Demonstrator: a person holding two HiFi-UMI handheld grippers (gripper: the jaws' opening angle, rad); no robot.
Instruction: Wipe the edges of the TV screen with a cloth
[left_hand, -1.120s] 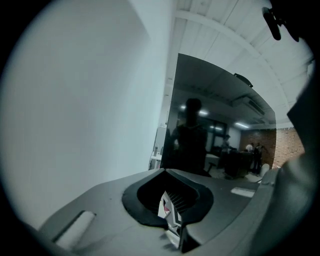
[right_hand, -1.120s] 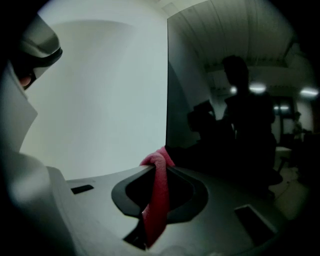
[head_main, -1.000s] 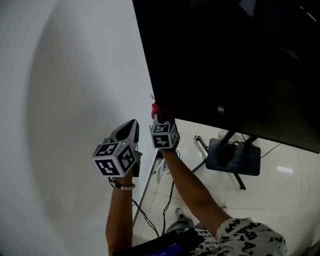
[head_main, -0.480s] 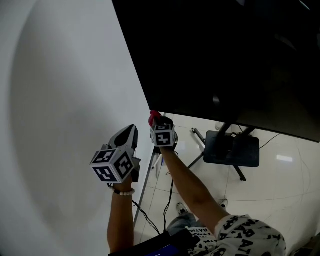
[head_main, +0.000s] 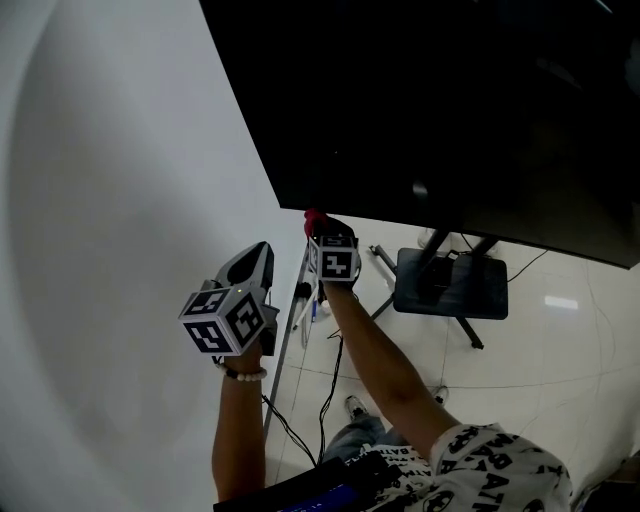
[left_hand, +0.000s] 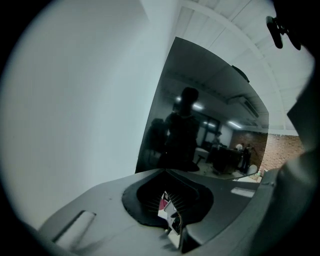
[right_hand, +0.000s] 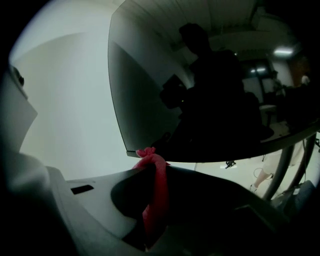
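Head view: the black TV screen (head_main: 450, 110) fills the upper right of the frame, and a white wall (head_main: 110, 200) fills the left. At centre, the right gripper (head_main: 322, 230) pinches a red cloth (head_main: 314, 216) against the screen's bottom edge, close to its lower-left corner. The left gripper (head_main: 260, 252) hangs lower left of it in front of the wall, clear of the screen. Below the screen, the dark stand base (head_main: 450, 285) sits on the pale tiled floor (head_main: 560, 370), with cables (head_main: 330, 385) trailing near the person's arm.

Left gripper view: the left gripper (left_hand: 170, 200) has its ribbed jaws drawn nearly together with nothing between them. Beyond is the screen (left_hand: 210, 125), mirroring a dark figure and a lit room, beside the wall (left_hand: 75, 110).

Right gripper view: the right gripper (right_hand: 155, 175) is clamped on the cloth (right_hand: 156, 192), whose bunched top meets the screen's (right_hand: 200, 100) lower edge. The stand's legs (right_hand: 285, 165) cross the right side.
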